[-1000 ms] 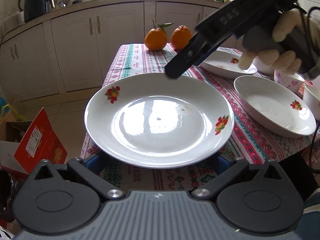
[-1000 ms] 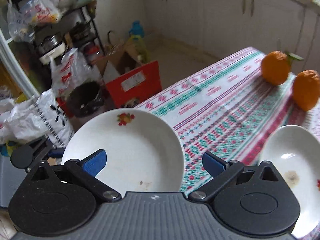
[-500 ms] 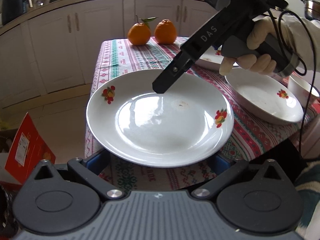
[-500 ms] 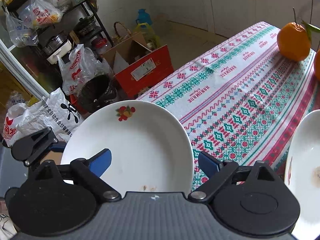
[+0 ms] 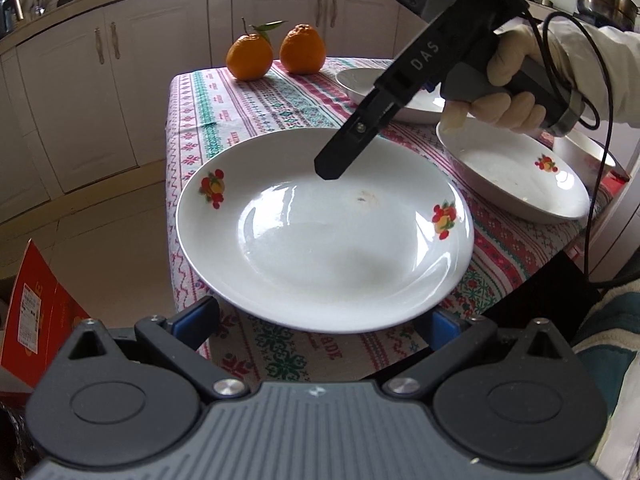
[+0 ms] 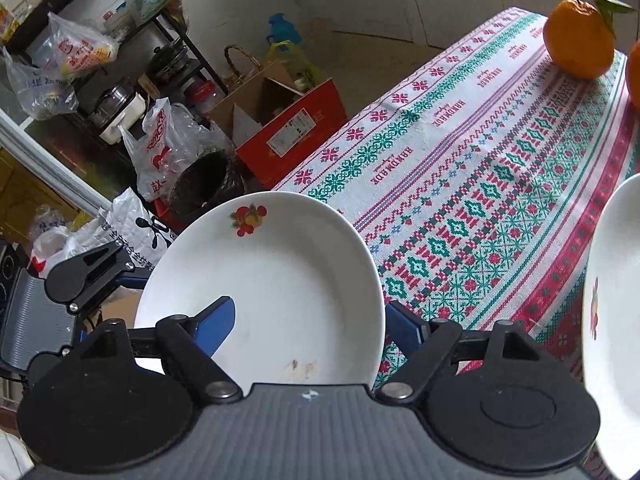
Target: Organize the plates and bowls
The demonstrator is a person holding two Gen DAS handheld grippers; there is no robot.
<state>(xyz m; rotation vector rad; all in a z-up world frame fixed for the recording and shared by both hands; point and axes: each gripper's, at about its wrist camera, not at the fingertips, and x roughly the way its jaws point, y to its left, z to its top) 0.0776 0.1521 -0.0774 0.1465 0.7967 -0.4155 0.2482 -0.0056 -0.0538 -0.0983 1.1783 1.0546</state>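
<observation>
Since earlier frame: right gripper [image 6: 308,322] lowered over plate [image 6: 280,280] rim, closing, ungripped; left gripper [image 5: 320,320] spread under the near rim, grip indiscernible. Risk: slip, tilting plate off table edge [image 5: 170,184].

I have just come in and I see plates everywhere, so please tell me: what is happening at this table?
A person with a handheld gripper in each hand is sorting dishes on a table with a patterned tablecloth. A white plate lies at the table's near corner. The left gripper is at its near rim with its fingers spread wide. The right gripper straddles the plate's far rim, and its jaws are closing. Two more dishes and two oranges sit further back.
</observation>
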